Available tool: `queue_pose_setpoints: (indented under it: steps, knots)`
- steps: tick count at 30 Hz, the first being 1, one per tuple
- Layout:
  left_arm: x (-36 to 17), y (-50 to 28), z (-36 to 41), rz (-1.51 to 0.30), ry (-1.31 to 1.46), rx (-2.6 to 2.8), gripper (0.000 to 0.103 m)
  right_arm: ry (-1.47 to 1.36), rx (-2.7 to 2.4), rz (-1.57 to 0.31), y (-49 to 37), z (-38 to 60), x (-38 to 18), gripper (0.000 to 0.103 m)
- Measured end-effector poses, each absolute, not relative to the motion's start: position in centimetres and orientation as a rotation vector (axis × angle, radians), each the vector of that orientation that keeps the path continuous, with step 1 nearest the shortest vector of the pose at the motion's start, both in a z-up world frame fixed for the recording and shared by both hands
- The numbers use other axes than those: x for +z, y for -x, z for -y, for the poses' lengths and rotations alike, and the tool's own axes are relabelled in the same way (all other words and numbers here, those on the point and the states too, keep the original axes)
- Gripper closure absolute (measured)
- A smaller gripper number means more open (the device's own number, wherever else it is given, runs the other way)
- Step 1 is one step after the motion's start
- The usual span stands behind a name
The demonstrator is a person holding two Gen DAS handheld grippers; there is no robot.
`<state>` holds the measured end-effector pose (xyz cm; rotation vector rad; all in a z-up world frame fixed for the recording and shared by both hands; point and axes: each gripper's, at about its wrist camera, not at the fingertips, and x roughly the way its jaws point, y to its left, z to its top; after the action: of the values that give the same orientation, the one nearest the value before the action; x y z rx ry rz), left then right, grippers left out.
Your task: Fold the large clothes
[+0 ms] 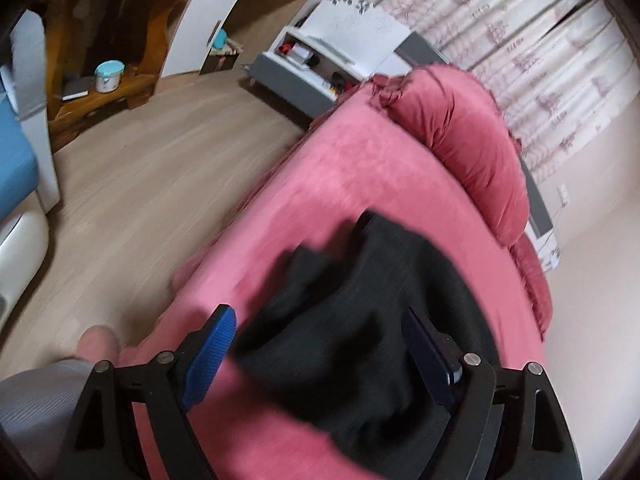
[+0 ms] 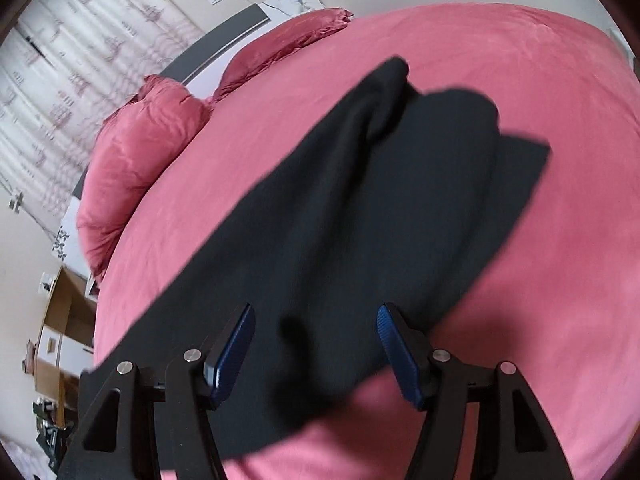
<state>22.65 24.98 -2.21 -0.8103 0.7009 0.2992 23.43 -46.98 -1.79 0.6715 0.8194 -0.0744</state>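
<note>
A large black garment [image 2: 360, 200] lies crumpled and partly spread on a pink bed cover [image 2: 540, 280]. It also shows in the left wrist view [image 1: 360, 320] on the bed [image 1: 340, 184]. My left gripper [image 1: 320, 354] is open, its blue pads held above the near edge of the garment. My right gripper [image 2: 316, 350] is open too, with the garment's near end lying between and below its pads. Neither gripper holds the cloth. Both views are blurred by motion.
Pink pillows [image 1: 472, 144] [image 2: 136, 160] lie at the head of the bed by a patterned curtain [image 1: 540, 40]. A wooden floor [image 1: 152, 184] runs left of the bed, with a wooden shelf unit [image 1: 104, 40] and a grey bedside cabinet [image 1: 304, 76]. My knee [image 1: 96, 340] shows near the bed's edge.
</note>
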Motion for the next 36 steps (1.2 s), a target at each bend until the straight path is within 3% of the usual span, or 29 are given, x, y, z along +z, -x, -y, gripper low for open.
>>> queue_pose_setpoints:
  steps: [10,15,17,18,22,25,29,31,32,35,36]
  knots:
    - [-4.7,-22.9,-24.0,-0.789,0.818,0.210,0.017,-0.917,0.039,-0.823,-17.5,40.0,-6.3,0.037]
    - [-4.7,-25.8,-23.9,-0.807,0.785,0.212,0.007,-0.918,0.133,-0.861,-19.5,35.9,-6.8,0.037]
    - [-4.7,-26.7,-23.8,-0.832,0.758,0.232,0.006,-0.925,0.119,-0.847,-19.8,34.9,-6.8,0.026]
    - [-4.7,-27.0,-24.1,-0.851,0.776,0.246,0.007,-0.928,0.104,-0.841,-20.1,34.5,-6.8,0.021]
    - [-1.8,-25.1,-25.2,-0.741,0.769,0.343,0.021,-0.963,0.060,-0.810,-20.6,33.7,-6.6,0.021]
    - [-0.3,-23.6,-25.3,-0.646,0.666,0.343,0.011,-1.008,0.105,-0.770,-18.4,34.4,-6.9,0.021]
    - [-0.6,-26.7,-24.6,-0.746,0.503,0.198,0.010,-0.994,0.108,-0.755,-17.5,34.5,-7.7,0.023]
    - [-1.2,-28.6,-23.8,-0.820,0.407,0.147,0.019,-0.989,0.107,-0.737,-16.9,34.4,-7.7,0.023]
    - [-1.6,-29.2,-23.5,-0.841,0.397,0.128,0.041,-0.981,0.107,-0.734,-16.9,34.3,-7.8,0.026]
    - [-1.5,-29.8,-23.1,-0.866,0.392,0.075,0.066,-0.933,0.098,-0.742,-16.5,34.2,-7.9,0.033]
    - [-1.1,-29.5,-23.4,-0.868,0.409,0.069,0.080,-0.924,0.097,-0.745,-16.6,34.1,-7.9,0.035]
